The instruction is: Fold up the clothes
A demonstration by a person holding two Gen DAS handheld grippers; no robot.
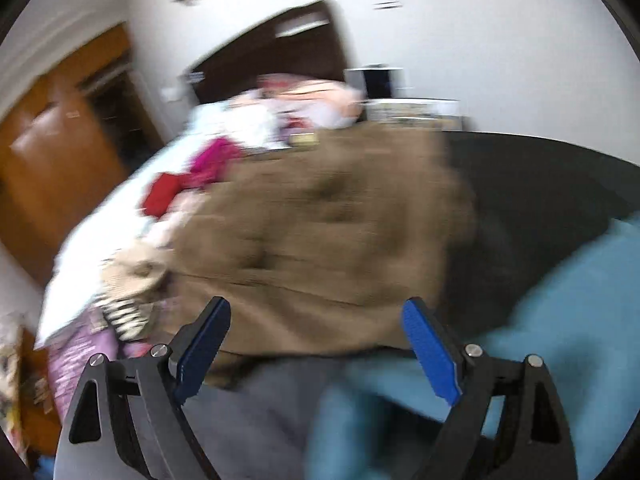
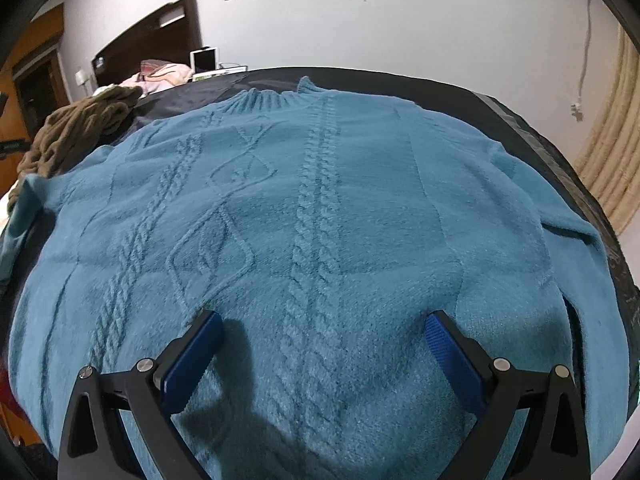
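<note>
A blue cable-knit sweater (image 2: 320,220) lies spread flat on a dark cloth surface (image 2: 440,88), collar at the far side. My right gripper (image 2: 324,320) is open and empty, just above the sweater's near part. A brown knit garment (image 2: 80,128) lies bunched at the far left of the surface. In the blurred left wrist view my left gripper (image 1: 316,308) is open and empty, close over the near edge of the brown garment (image 1: 320,224). Part of the blue sweater (image 1: 560,320) shows at the lower right there.
A white bed (image 1: 132,200) with red, pink and striped clothes lies left of the surface, with a dark headboard (image 2: 160,36) behind. A wooden door (image 1: 52,140) stands at the far left. Beige curtains (image 2: 612,140) hang at the right wall.
</note>
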